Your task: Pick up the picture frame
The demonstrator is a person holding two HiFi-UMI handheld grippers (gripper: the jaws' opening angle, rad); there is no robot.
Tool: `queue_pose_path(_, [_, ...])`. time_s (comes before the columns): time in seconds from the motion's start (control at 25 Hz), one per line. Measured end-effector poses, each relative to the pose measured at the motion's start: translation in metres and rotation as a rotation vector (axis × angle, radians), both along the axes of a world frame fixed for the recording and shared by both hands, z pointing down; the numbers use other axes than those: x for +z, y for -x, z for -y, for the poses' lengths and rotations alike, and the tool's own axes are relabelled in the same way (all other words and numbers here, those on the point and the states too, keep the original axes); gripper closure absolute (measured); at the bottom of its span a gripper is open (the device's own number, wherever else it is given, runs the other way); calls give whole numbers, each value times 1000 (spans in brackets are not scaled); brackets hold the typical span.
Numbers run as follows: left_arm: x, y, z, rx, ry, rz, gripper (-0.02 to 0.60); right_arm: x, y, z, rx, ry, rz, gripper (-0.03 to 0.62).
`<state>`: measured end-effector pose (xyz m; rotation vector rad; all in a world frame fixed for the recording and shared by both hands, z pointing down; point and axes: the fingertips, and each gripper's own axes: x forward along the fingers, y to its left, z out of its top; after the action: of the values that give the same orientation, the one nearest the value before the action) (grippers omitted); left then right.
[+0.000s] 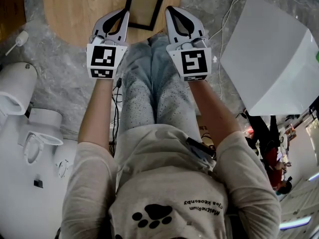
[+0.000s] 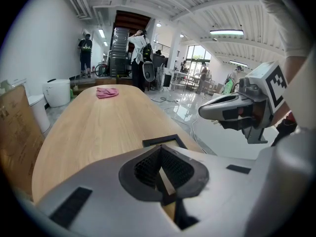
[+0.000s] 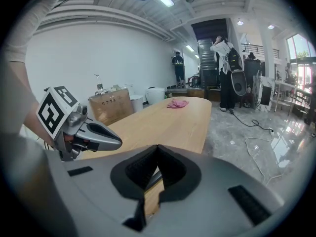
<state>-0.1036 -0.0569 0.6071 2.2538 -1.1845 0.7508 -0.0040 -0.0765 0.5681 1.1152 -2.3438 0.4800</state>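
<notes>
Looking at the picture frame (image 1: 144,7) lying flat at the table (image 1: 75,14) edge, just past left gripper (image 1: 123,14) and right gripper (image 1: 170,10) — both closed, empty. Probably light, stiff, maybe fragile glass — best pinched by the dark border.

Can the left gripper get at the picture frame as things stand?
Probably yes: the left gripper is just beside the picture frame, which lies flat near the table edge with nothing between them. Its jaws are shut, though, so they would need to open first.
</notes>
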Motion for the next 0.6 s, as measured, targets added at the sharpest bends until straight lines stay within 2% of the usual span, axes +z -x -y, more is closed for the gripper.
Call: queue_pose_path(0.6, [34, 2, -4, 25, 102, 29, 574, 21, 3, -8, -13, 50, -15, 586])
